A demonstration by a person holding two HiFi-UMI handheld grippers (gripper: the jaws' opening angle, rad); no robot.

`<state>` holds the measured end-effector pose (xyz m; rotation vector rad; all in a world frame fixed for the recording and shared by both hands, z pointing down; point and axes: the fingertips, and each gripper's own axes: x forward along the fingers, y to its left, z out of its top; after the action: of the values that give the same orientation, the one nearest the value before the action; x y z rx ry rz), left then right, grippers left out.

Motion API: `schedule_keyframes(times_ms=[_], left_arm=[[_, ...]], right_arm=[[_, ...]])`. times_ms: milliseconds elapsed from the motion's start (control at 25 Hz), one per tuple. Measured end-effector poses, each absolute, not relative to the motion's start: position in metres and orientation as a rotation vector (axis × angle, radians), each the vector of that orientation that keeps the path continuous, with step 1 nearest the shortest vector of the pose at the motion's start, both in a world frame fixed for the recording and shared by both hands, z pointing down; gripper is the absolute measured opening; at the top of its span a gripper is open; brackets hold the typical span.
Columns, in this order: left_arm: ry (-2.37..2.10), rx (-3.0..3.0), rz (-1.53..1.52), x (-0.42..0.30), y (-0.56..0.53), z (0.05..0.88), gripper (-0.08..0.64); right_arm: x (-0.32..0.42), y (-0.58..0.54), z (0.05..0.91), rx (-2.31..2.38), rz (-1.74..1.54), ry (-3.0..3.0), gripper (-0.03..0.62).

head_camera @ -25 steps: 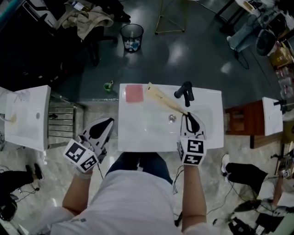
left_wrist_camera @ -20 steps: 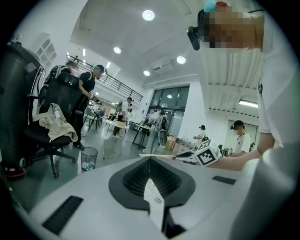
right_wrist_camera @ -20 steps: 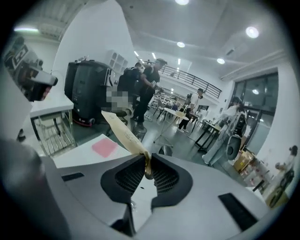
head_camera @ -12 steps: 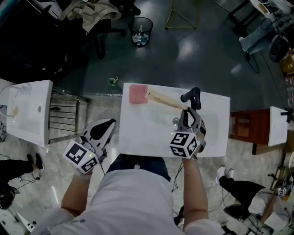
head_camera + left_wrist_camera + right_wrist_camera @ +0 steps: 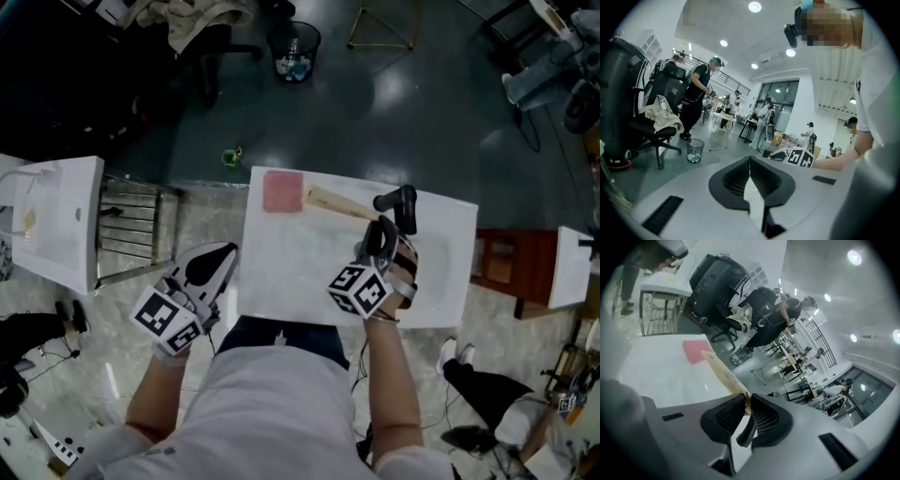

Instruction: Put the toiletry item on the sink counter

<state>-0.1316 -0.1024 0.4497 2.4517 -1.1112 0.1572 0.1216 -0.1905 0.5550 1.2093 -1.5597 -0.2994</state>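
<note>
A long tan paper-wrapped toiletry packet stretches across the back of the white sink counter. My right gripper is shut on its near end, just left of the black faucet. In the right gripper view the packet runs from the closed pads of my right gripper out toward a pink square pad. My left gripper hangs off the counter's left front corner, shut and with nothing in it; in its own view my left gripper shows the tips meeting.
The pink pad lies at the counter's back left corner. A second white basin and a metal rack stand to the left, a brown stool to the right. A waste bin and chairs stand beyond, and people in the background.
My right gripper has turned, its marker cube swinging left, still holding the packet, which now lies flatter along the counter's back. The left gripper has stayed put.
</note>
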Motion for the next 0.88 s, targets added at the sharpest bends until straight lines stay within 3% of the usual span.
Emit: schedule_keyframes(times_ms=[880], left_arm=[[-1.143,2.336,0.146,-0.143,-0.117,0.478,0.017]], right_arm=[[0.091,-0.229,0.607,0.992,-0.482,-1.441,0.052]])
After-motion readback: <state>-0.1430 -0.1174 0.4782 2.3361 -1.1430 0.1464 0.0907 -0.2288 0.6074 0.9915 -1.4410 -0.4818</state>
